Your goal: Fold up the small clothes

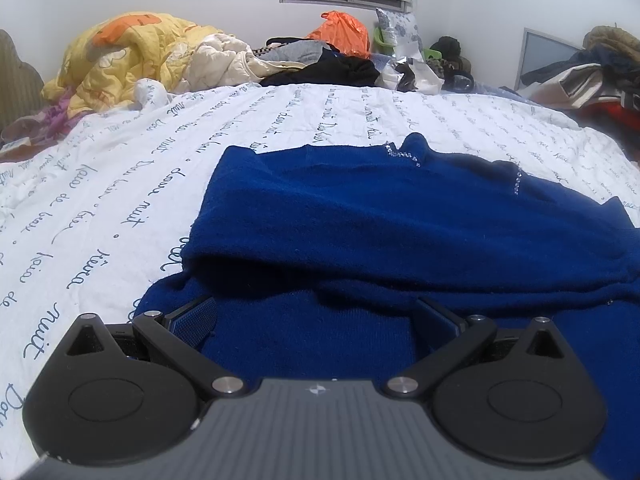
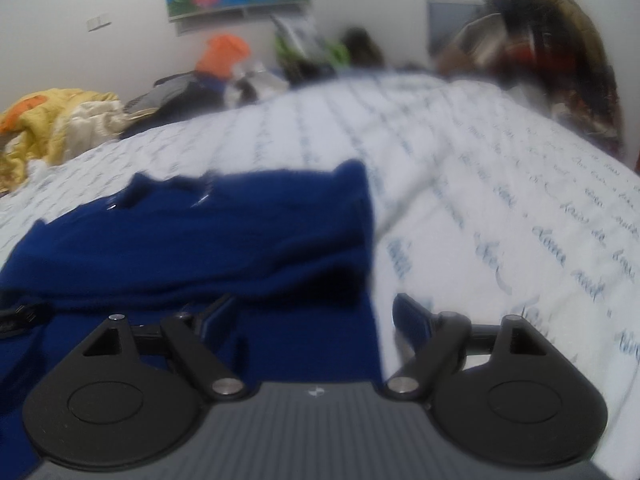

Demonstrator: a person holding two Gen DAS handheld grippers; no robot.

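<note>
Garment: a deep-blue knitted top with a line of small sparkling stones near its neckline (image 1: 400, 216) lies on the white bedspread printed with dark script (image 1: 120, 184), near the bed's near edge; its far part is doubled back over the near part, so a fold is judged already laid.
Placement reason: spread flat on the open middle of the bedspread, apart from the heap of yellow quilt (image 1: 132, 52) and dark clothes (image 1: 336, 70) at the far edge, it leaves room for further folds.
Left gripper (image 1: 316, 316): jaws wide apart, over the near layer below the folded edge; nothing pinched.
Right gripper (image 2: 316, 316): jaws spread wide, straddling the garment's right edge, one finger over blue knit, the other over bedspread; nothing gripped.
View note: right wrist view is blurred; contact with the cloth cannot be told.
</note>
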